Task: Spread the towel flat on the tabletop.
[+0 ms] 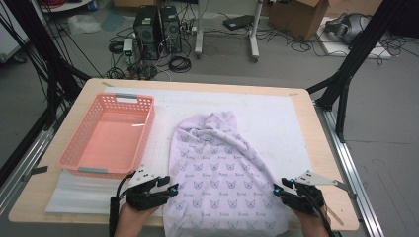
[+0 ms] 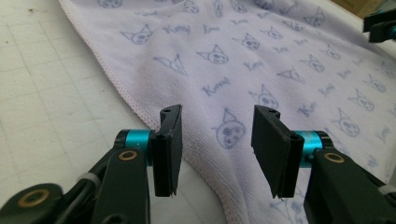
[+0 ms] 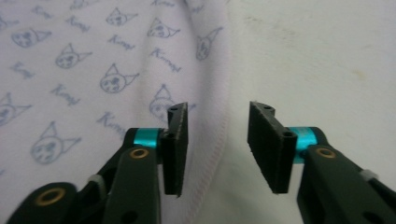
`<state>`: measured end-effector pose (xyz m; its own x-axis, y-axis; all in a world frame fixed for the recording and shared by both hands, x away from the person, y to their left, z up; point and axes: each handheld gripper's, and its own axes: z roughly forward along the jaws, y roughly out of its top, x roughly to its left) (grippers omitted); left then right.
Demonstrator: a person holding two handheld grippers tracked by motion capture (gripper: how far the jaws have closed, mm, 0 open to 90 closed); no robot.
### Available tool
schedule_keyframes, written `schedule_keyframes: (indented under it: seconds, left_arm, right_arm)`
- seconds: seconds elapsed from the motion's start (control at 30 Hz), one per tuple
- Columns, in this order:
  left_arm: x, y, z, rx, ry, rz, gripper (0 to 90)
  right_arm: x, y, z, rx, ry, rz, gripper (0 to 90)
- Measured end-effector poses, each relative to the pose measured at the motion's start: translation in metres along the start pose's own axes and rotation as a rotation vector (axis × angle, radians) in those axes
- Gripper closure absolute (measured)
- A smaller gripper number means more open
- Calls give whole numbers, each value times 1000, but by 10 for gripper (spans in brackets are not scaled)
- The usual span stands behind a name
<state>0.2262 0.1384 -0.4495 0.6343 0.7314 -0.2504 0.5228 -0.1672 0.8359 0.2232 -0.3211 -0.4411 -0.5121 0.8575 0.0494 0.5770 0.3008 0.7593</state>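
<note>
Both my tongs are spread, nothing pinched. Left gripper point(image 1: 168, 190) sits at the near left edge of the towel point(image 1: 222, 173); right gripper point(image 1: 280, 190) sits at its near right edge.

Left gripper view: my left gripper point(image 2: 217, 140) hangs just above the towel point(image 2: 261, 60) with a clear gap between the pads. The hemmed left edge runs diagonally under the left pad, and cloth lies under the gap, not clamped. The other gripper's tip shows at top right, well apart.

Right gripper view: my right gripper point(image 3: 217, 140) is also parted. The stitched right hem of the towel point(image 3: 93, 60) runs down between the pads, nearer the left one. The right pad is over bare white mat point(image 3: 317, 56). The pads don't press on the cloth.

The towel is pale lilac, lying spread on the white mat point(image 1: 276, 113) mid-table. Its near end reaches the table's front edge, its far end is bunched and folded over.

Print: a repeating blue line-drawn cat-like head with pointed ears, alternating with a short cursive word. It starts with "K", something like "Kuromi", but the script is too small and loose for me to read it for certain. I see no other labels or brand marks.

Pink perforated basket point(image 1: 106, 133) stands left of the towel, near it but apart, partly on the mat. Wooden table point(image 1: 323, 148) is underneath it all.
</note>
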Motion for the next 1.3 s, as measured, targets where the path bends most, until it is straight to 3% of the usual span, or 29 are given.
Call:
schedule_keyframes:
  seconds: [0.07,0.1,0.17,0.23,0.4,0.47,0.57,0.63,0.77,0.83,0.9,0.93,1.07,1.17,1.3]
  left_arm:
    - [0,0,0,0,4,0,526]
    - [-1,0,0,2,2,2,526]
    - [-2,0,0,2,4,8,526]
    - [-3,0,-1,1,7,12,527]
    - [-6,-2,-3,-1,8,20,530]
    - [-5,-2,-2,-2,12,19,529]
    - [-4,-1,-2,-5,20,17,504]
    - [-3,-1,-2,-12,23,19,476]
    - [2,3,5,3,34,4,449]
    - [5,5,8,8,36,-1,440]
    - [8,9,12,16,45,-6,440]
    - [9,10,14,16,47,-8,439]
    - [17,22,30,34,59,-11,443]
    - [21,27,43,56,42,-63,442]
    - [19,31,51,74,63,-53,434]
  right_arm:
    - [3,1,11,24,10,-16,547]
    - [5,1,13,23,3,-21,599]
    - [6,0,12,15,52,-37,826]
    - [7,-1,9,22,64,-63,850]
    - [0,-13,-17,62,76,-53,855]
    - [0,-18,-28,92,81,-72,855]
    - [1,-22,-39,88,70,-96,825]
    - [-2,-23,-41,39,60,-68,696]
    - [-8,-19,-42,-75,49,-14,617]
    - [-11,-15,-39,-107,-22,-3,598]
    - [-16,-12,-31,-82,-98,-26,618]
    - [-19,-11,-27,-69,-108,-17,627]
    - [-27,0,-6,-36,-90,-30,651]
    - [-27,16,15,-29,-39,-48,652]
    - [-20,34,46,8,48,-69,620]
